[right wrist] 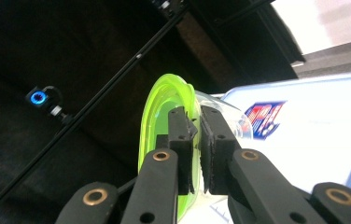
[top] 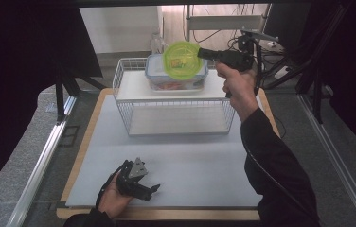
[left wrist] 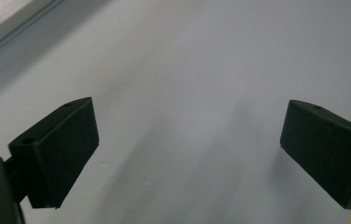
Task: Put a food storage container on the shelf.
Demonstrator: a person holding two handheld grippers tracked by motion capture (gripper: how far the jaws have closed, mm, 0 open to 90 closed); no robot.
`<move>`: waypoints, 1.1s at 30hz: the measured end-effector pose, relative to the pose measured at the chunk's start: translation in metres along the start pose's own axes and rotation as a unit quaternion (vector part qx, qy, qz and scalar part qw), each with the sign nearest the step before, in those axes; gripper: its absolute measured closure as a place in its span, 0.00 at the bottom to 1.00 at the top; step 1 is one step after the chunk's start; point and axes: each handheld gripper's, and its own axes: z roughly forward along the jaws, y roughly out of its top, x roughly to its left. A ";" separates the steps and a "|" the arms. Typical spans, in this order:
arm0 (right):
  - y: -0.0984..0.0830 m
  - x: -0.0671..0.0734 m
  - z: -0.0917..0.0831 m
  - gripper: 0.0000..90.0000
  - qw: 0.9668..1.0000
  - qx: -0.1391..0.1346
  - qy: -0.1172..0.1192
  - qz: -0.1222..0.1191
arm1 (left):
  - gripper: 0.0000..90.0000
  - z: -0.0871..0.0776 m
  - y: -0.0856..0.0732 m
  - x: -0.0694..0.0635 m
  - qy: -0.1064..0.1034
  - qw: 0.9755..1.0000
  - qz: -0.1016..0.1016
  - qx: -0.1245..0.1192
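The right hand-held gripper (top: 203, 53) is raised above the back of the worktop (top: 185, 165), its jaws pinched nearly together on the rim of a green lid (top: 182, 58). In the high view the lid stands on edge, its round face turned toward the camera, in front of and partly covering a clear box (top: 157, 75) with a blue rim. The box sits on the top shelf of a white wire rack (top: 124, 80) at the far end of the worktop. In the right gripper view the lid (right wrist: 157, 112) appears edge-on, its rim running between the two pads (right wrist: 179, 135), which press on it from either side; a box with a blue rim and a printed label (right wrist: 304, 126) lies beyond. The right hand (top: 237, 87) grasps the gripper's handle, the dark sleeve (top: 273, 161) running down to the bottom edge. The left hand-held gripper (top: 148, 190) rests low on the near left part of the worktop, held in the left hand (top: 114, 196). In the left gripper view its jaws stand wide apart with nothing between them, just bare grey worktop (left wrist: 187, 70) beneath.
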 end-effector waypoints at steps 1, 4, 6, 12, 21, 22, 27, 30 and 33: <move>0.002 -0.002 0.005 0.94 1.000 -0.002 -0.004 0.002 | 0.05 -0.001 0.000 0.000 -0.001 1.000 -0.005 -0.008; 0.009 -0.008 0.018 0.94 1.000 -0.008 -0.016 0.013 | 0.04 -0.004 0.000 0.002 -0.001 1.000 -0.011 -0.018; 0.013 -0.012 0.026 0.94 1.000 -0.010 -0.023 0.018 | 0.04 -0.004 0.000 0.002 -0.003 1.000 -0.011 -0.018; 0.021 -0.019 0.043 0.93 0.998 -0.013 -0.044 0.034 | 0.05 -0.002 0.000 0.000 -0.009 1.000 -0.006 -0.013; 0.024 -0.027 0.049 0.86 0.997 -0.024 -0.057 0.049 | 0.05 0.000 0.000 -0.001 -0.012 1.000 -0.001 -0.003; 0.024 -0.028 0.050 0.84 0.997 -0.024 -0.062 0.049 | 0.05 0.001 0.000 -0.001 -0.012 1.000 -0.001 -0.002; 0.024 -0.030 0.052 0.82 0.996 -0.026 -0.073 0.049 | 0.05 0.002 0.000 -0.001 -0.014 1.000 0.000 0.001; 0.022 -0.033 0.053 0.79 0.996 -0.021 -0.072 0.054 | 0.05 0.002 -0.001 -0.001 -0.015 1.000 0.001 0.004; 0.020 -0.033 0.055 0.77 0.996 -0.021 -0.072 0.058 | 0.05 0.003 -0.001 -0.001 -0.016 1.000 0.001 0.007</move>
